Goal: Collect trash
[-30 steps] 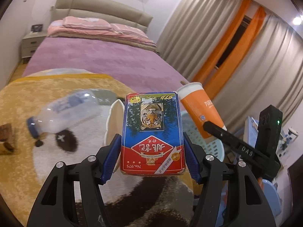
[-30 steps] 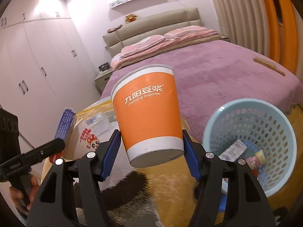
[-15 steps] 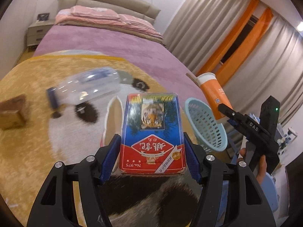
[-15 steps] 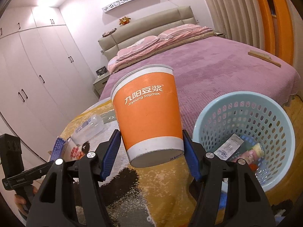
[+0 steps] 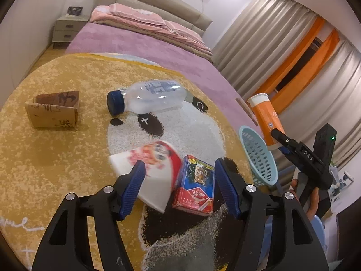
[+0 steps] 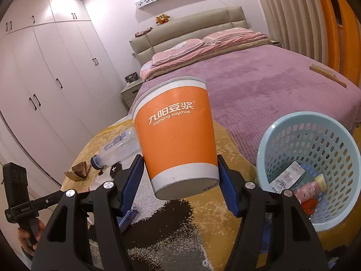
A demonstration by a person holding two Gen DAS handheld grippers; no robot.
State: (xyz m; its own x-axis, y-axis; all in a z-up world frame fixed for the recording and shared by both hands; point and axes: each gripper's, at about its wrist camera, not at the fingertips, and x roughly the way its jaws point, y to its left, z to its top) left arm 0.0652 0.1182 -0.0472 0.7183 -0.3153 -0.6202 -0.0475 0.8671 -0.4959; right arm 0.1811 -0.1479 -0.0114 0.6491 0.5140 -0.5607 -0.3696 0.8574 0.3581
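Left gripper (image 5: 180,188): a second ago it pinched the red-and-blue card box (image 5: 195,186) squarely; now the box sits low in the frame on the panda rug (image 5: 56,158), leaning against a white snack packet (image 5: 149,171), with daylight on both sides between it and the pads; jaws spread, and they closed a little in the last half second without catching anything. Reading: the box was dropped short of the basket, not into it; it needs picking up again.

Right gripper (image 6: 180,178): unchanged; pinching the orange soymilk cup (image 6: 176,135) near its base, cup tilted, centre of frame; blue basket (image 6: 270,140) at lower right, beside the bed, already holding a few wrappers; cup not yet over its rim.

Loose trash on the rug: clear plastic bottle (image 5: 149,97) on its side, upper centre; folded brown cardboard (image 5: 54,113) at left.

Judgement: cup goes in next; box, packet, bottle, cardboard remain.
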